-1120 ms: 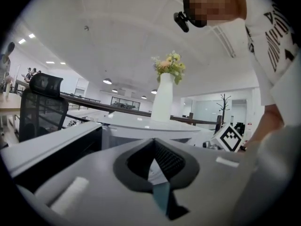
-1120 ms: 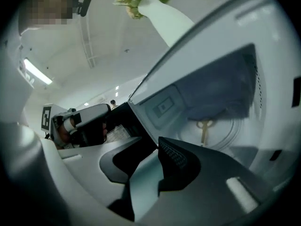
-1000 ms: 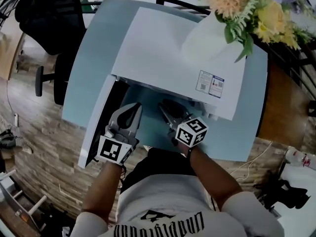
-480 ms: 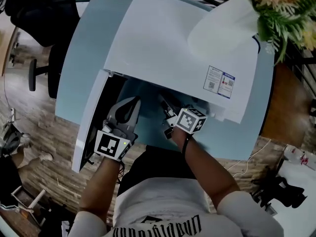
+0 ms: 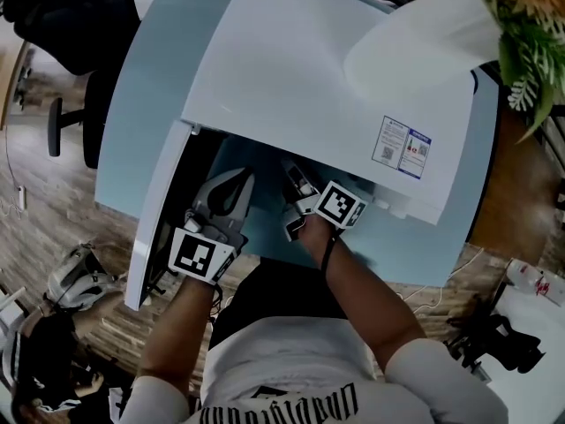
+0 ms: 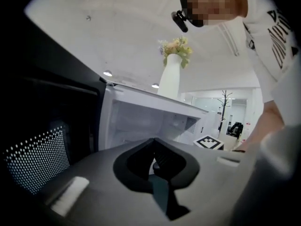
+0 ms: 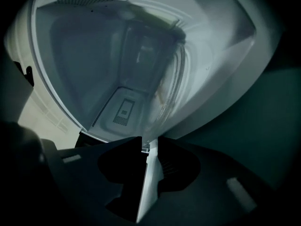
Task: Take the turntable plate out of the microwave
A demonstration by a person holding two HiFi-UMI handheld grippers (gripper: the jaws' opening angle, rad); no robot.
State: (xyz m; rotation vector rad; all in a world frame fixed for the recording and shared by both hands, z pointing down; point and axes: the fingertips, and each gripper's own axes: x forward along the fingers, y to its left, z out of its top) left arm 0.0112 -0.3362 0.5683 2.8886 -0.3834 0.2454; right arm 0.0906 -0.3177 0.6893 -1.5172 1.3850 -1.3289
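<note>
A white microwave [image 5: 291,87] sits on a pale blue table [image 5: 132,122] with a vase [image 5: 424,38] of flowers on top; its open door [image 5: 163,210] stands just beside the left gripper [image 5: 235,179], whose jaws are closed on nothing. Only the right gripper view shows the glass turntable plate [image 7: 167,84], inside the cavity, where the right gripper [image 7: 149,145] has just been opening its jaws to a slim gap with the plate's near rim at their tips.
</note>
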